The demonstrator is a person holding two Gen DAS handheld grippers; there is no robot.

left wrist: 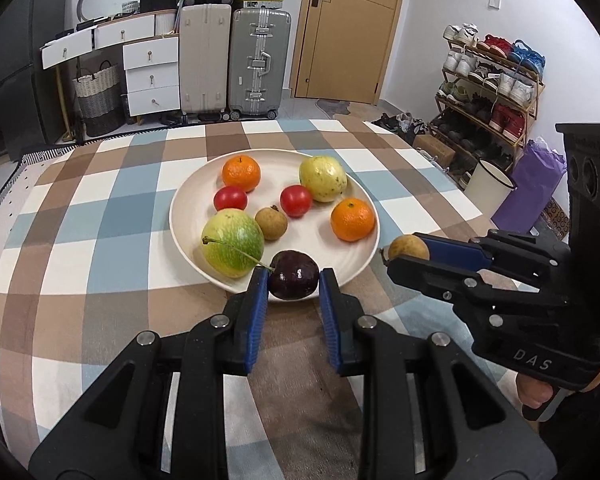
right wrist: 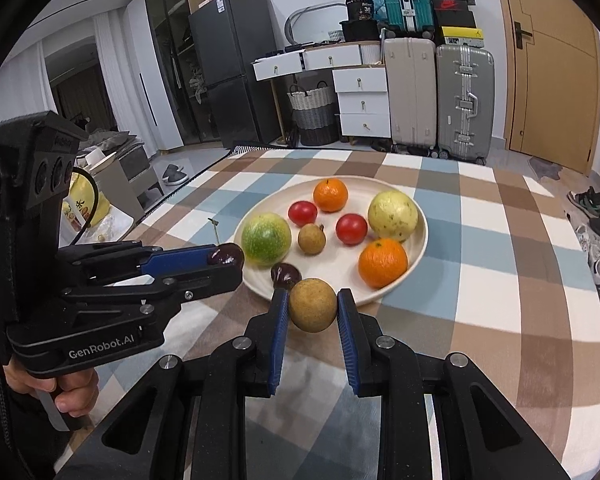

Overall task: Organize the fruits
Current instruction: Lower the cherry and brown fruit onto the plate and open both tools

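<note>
Left gripper (left wrist: pixel 294 280) clenched on a dark cherry (left wrist: pixel 294 275) at lower centre, right gripper (right wrist: pixel 313 308) grasping a brown longan (right wrist: pixel 312 305), both before the fruit plate (left wrist: pixel 356 256).

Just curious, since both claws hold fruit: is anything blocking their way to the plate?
Nothing visible. The left gripper with its cherry and the right gripper with its longan hang right at the plate's near rim. Another cherry lies just inside it.

Cream plate (left wrist: pixel 352 268), two orange tangerines (left wrist: pixel 241 173), two red tomatoes (left wrist: pixel 230 199), dark purple cherry (left wrist: pixel 294 275), perhaps plum, blue-padded black grippers (left wrist: pixel 294 280), blue, brown and white checked tablecloth (left wrist: pixel 100 216).
</note>
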